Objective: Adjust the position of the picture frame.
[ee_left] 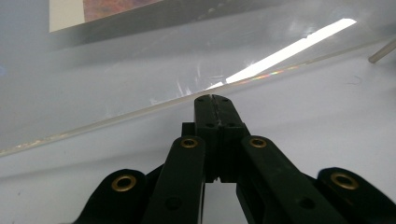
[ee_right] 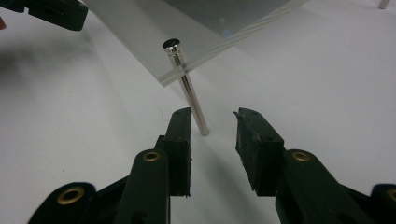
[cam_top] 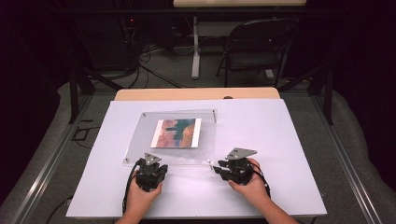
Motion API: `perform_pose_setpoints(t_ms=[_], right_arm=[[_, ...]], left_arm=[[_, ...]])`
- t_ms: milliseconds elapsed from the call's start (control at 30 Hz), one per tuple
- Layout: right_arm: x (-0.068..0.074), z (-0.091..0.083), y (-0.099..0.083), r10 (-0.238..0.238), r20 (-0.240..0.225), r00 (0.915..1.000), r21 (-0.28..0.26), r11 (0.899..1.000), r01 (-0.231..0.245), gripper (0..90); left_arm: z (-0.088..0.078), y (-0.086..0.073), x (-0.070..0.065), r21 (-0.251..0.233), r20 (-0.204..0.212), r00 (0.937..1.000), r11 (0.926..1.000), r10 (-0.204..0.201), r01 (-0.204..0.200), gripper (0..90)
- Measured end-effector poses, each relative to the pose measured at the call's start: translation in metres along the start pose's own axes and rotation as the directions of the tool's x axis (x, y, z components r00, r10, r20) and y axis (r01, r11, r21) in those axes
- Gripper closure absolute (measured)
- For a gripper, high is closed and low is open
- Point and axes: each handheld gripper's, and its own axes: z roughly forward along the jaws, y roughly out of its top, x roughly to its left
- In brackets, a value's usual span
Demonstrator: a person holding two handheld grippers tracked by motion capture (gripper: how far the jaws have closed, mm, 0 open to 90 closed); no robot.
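High view: a clear acrylic frame with a colourful picture stands on the white tabletop. Left gripper – jaws together – points at its near edge; right gripper, jaws apart, faces the near-right corner's metal post.

No legible text, labels, brands or numbers, colour print under clear panel shows no readable lettering
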Motion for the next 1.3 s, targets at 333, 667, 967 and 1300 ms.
perform_pose_setpoints(t_ms=[333,667,967,1300], right_arm=[[0.001,0.026,0.004,-0.008,-0.057,0.9983,0.018,1.000,0.009,71.0],[0.001,0.032,0.006,-0.023,-0.078,0.9967,0.006,1.000,0.024,79.8],[0.010,0.030,0.007,-0.116,-0.027,0.9929,0.009,0.993,0.116,83.4],[0.016,0.032,0.007,-0.152,-0.039,0.9876,-0.003,0.988,0.152,84.8]], left_arm=[[0.002,0.001,0.006,0.014,0.008,0.9991,0.9990,-0.042,0.042,90.0],[0.005,0.007,0.011,0.059,0.040,0.9962,0.9955,-0.077,0.074,90.0],[0.009,0.017,0.014,0.116,0.056,0.9950,0.9903,-0.083,0.076,90.0],[0.016,0.028,0.024,0.137,0.047,0.9919,0.9843,-0.118,0.111,90.0]])
